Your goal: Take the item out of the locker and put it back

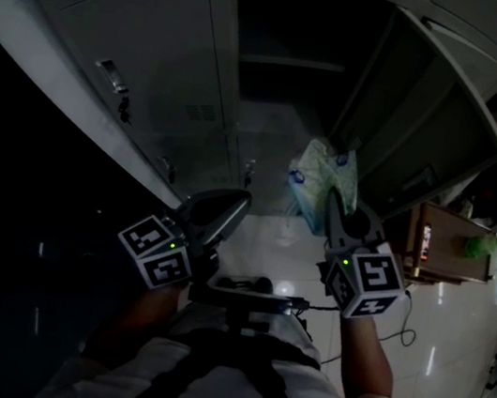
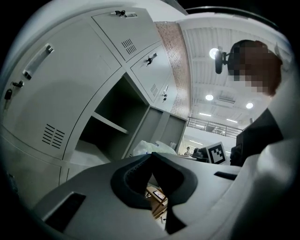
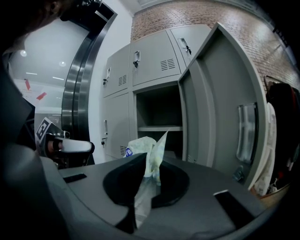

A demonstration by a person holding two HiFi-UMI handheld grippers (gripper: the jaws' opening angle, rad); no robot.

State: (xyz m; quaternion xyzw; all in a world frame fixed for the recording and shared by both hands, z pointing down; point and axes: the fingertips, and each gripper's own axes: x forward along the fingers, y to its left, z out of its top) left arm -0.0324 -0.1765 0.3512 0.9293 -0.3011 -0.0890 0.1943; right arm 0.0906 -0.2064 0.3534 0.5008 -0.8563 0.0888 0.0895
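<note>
A pale, crinkled plastic packet (image 1: 320, 173) with blue print hangs in front of the open locker (image 1: 291, 67), outside the compartment. My right gripper (image 1: 334, 201) is shut on the packet's edge. In the right gripper view the packet (image 3: 140, 146) sticks up from between the jaws of the right gripper (image 3: 151, 164). Behind it are the locker's shelf (image 3: 157, 127) and the swung-out door (image 3: 220, 93). My left gripper (image 1: 237, 201) is level beside it at the left, shut with nothing in it. In the left gripper view the tips of the left gripper (image 2: 151, 157) meet.
Closed lockers (image 1: 149, 61) line the wall to the left. The open door (image 1: 435, 112) stands out to the right of the compartment. A small wooden table (image 1: 450, 243) stands at the right on the glossy floor, with a cable (image 1: 396, 334) beside it.
</note>
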